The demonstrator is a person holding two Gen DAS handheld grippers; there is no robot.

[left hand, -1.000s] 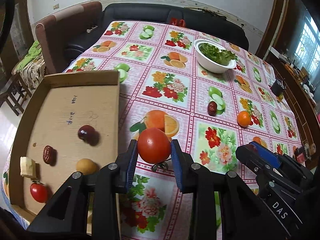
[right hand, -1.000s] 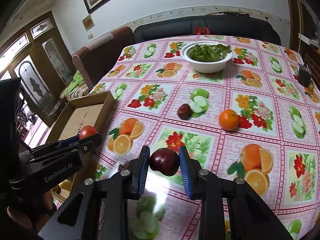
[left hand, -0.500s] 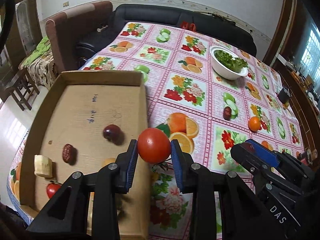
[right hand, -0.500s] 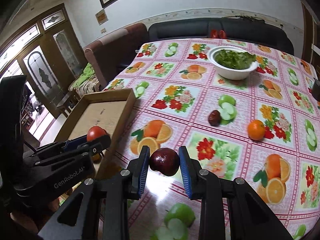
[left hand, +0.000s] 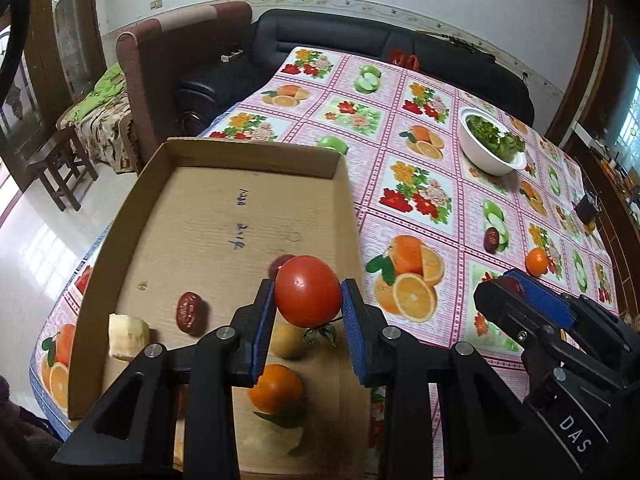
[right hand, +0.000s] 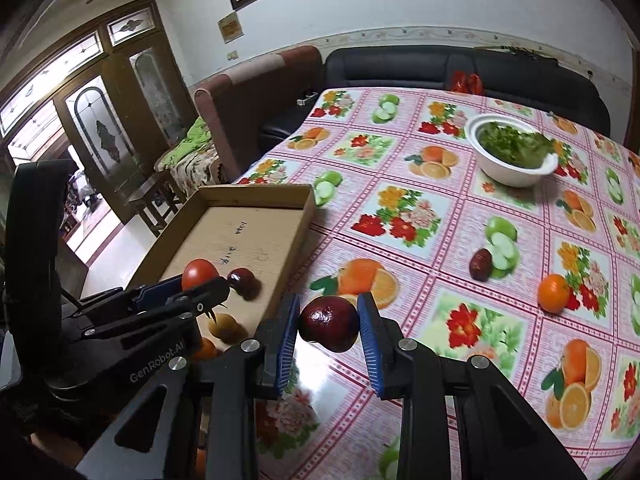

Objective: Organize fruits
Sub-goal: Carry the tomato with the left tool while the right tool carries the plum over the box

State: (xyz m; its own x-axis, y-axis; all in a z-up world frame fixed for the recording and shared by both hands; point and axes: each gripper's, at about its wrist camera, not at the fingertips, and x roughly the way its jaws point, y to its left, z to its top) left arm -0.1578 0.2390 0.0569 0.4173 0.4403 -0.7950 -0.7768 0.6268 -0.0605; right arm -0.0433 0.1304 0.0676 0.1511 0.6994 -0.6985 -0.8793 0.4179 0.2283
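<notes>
My left gripper (left hand: pixel 308 300) is shut on a red tomato (left hand: pixel 307 291) and holds it above the cardboard tray (left hand: pixel 120 216). In the tray lie a red date (left hand: pixel 191 313), a banana piece (left hand: pixel 127 337), a dark plum (left hand: pixel 280 265), a yellow fruit (left hand: pixel 287 340) and an orange (left hand: pixel 276 389). My right gripper (right hand: pixel 329 324) is shut on a dark red plum (right hand: pixel 329 323), above the tablecloth just right of the tray (right hand: pixel 296 220). A date (right hand: pixel 480 264) and an orange (right hand: pixel 553 293) lie on the table to the right.
A white bowl of greens (right hand: pixel 512 154) stands at the far right of the table. The fruit-print tablecloth (left hand: pixel 416 184) covers the table. A sofa (left hand: pixel 360 44) and an armchair (left hand: pixel 160 80) stand behind; a dark cup (left hand: pixel 586 208) sits at the right edge.
My left gripper has carried the tomato leftward from over the tablecloth to over the tray. My right gripper has followed leftward with the plum, nearing the tray's right wall.
</notes>
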